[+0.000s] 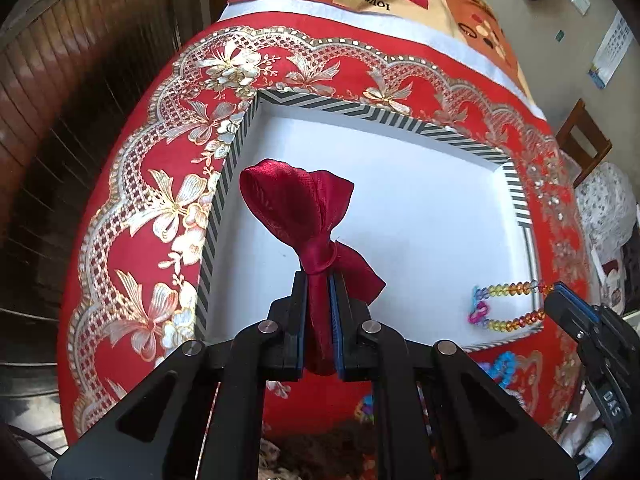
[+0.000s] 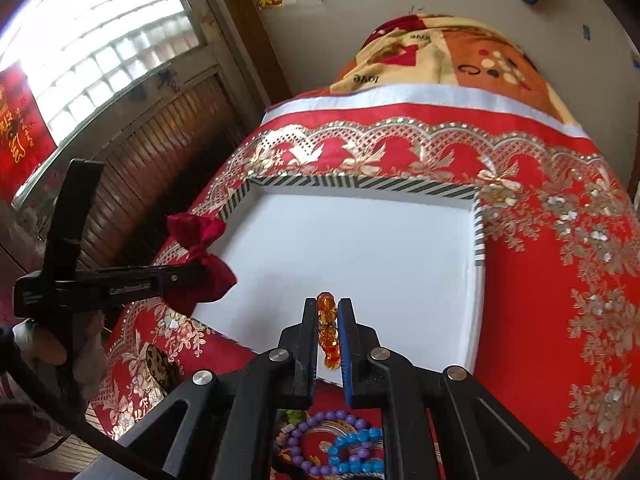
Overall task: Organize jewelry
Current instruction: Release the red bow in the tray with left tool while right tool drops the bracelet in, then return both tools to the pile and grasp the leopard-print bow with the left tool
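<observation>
My left gripper point(image 1: 319, 284) is shut on a dark red satin bow point(image 1: 296, 208) and holds it above the near left part of a white tray point(image 1: 420, 200) with a striped black-and-white rim. My right gripper point(image 2: 328, 308) is shut on a multicoloured bead bracelet point(image 2: 328, 332), amber beads between the fingers, over the tray's near edge. In the left wrist view the bracelet point(image 1: 504, 308) hangs out over the tray's right side from the right gripper point(image 1: 560, 300). In the right wrist view the bow point(image 2: 200, 260) and left gripper point(image 2: 176, 276) are at the left, and the tray point(image 2: 360, 248) lies ahead.
The tray lies on a red and gold floral tablecloth point(image 2: 552, 280). A purple bead bracelet point(image 2: 316, 440) and a blue one point(image 2: 356, 452) lie on the cloth below my right gripper. A blanket-covered mound point(image 2: 460, 56) sits behind the table. A wooden wall and window are at the left.
</observation>
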`<state>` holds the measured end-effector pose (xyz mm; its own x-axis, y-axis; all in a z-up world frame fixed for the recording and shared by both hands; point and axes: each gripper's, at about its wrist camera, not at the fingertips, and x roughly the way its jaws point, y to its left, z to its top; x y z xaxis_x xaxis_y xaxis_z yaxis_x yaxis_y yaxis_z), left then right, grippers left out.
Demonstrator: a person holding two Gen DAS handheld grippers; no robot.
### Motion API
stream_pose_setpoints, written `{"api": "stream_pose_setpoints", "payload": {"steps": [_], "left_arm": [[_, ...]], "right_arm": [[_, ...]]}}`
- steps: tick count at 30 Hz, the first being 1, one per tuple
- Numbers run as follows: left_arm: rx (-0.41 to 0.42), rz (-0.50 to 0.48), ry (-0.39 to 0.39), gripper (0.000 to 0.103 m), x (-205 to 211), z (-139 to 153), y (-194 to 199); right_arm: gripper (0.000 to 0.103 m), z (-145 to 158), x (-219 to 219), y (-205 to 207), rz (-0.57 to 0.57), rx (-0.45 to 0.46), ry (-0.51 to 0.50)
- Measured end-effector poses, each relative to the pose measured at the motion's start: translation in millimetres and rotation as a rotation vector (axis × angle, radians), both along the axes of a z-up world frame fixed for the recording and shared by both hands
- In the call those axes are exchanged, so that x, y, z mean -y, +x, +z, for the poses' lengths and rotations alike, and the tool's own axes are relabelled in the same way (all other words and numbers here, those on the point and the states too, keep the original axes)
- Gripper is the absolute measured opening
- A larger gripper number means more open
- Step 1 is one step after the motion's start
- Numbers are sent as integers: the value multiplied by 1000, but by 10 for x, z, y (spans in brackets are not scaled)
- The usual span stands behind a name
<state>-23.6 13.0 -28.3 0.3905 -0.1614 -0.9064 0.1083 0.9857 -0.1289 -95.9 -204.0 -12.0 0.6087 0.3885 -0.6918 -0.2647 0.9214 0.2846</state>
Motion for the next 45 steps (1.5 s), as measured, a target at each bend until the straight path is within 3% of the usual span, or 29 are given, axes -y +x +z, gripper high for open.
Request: {"api": "stream_pose_setpoints", "payload": {"steps": [8, 21, 23, 24, 26, 35, 45], "left_arm": [[-6, 4, 47, 9, -37, -159, 149], [-71, 57, 44, 13, -166, -442, 102], [-79, 71, 17, 23, -179, -454, 95], [-84, 73, 5, 33, -179, -459, 94], [-85, 73, -11, 41, -186, -460, 70], [36, 56, 49, 41, -163, -150, -255], [78, 74, 32, 41, -107, 55, -686]], "right_arm": [[9, -85, -56, 208, -1, -24, 21], [8, -751, 473, 328, -162, -206, -49], [10, -750, 459, 309, -162, -200, -41], [17, -742, 449, 301, -162, -199, -43], [29, -687, 431, 249, -160, -181, -27], [33, -283, 401, -94, -142, -72, -5], [34, -109, 490, -615, -136, -20, -28]]}}
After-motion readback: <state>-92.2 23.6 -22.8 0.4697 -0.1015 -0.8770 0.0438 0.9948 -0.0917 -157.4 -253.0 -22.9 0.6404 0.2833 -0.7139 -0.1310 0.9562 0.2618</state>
